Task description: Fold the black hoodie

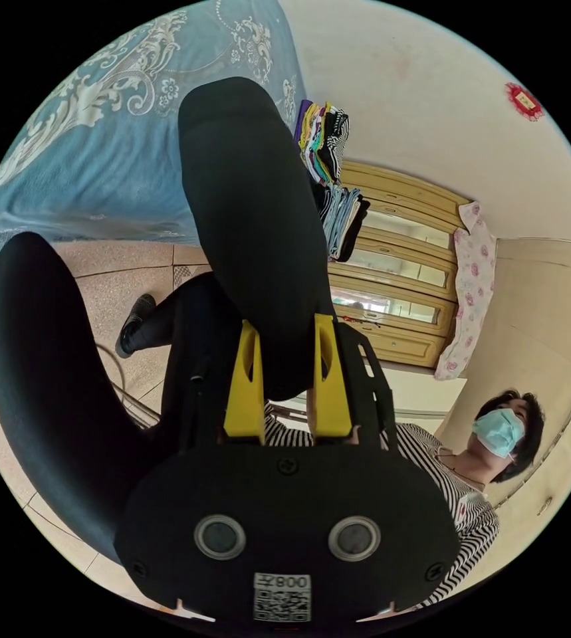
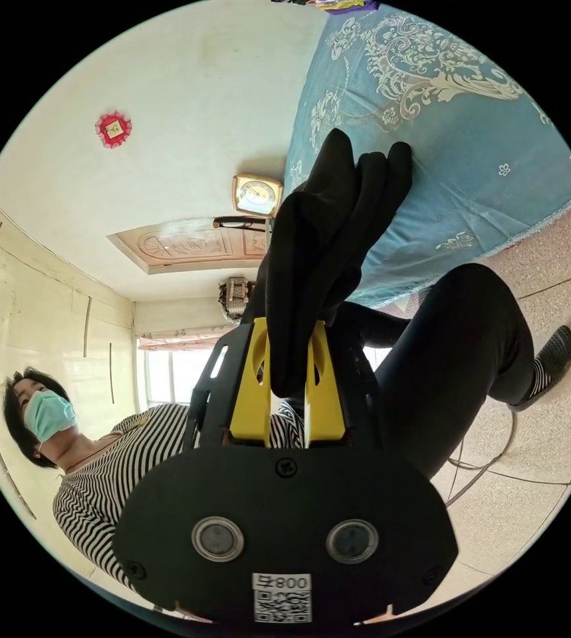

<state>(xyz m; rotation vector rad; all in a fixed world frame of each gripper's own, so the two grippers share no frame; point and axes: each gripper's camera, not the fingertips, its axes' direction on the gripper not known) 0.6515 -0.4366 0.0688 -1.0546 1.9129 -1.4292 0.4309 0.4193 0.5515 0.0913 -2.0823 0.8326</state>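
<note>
**A:** Where is the black hoodie (image 1: 245, 219) relative to the tools?

**B:** Hanging from both of them, lifted off the blue patterned bedspread (image 1: 99, 133). In the left gripper view, the left gripper (image 1: 287, 379) has its yellow jaws pressed onto a thick band of black cloth that runs away from the camera toward the bed. In the right gripper view, the right gripper (image 2: 288, 379) pinches a bunched wad of the same cloth between its jaws, folds sticking out beyond the tips.

**B:** So neither is spread; each is clamped on fabric.

**A:** Which way does the garment's long axis run?

**B:** My guess is from one gripper to the other, with the bulk sagging between and below. I can't see the whole span in either view.

**A:** And the bed?

**B:** It lies on the far side of both grippers, with the tiled floor (image 2: 538, 279) and the person's dark-clad legs (image 2: 458, 359) nearer. Laying the hoodie flat would mean carrying both pinches away from the person, toward the bedspread. Neither hand looks clearly closer to it.
</note>
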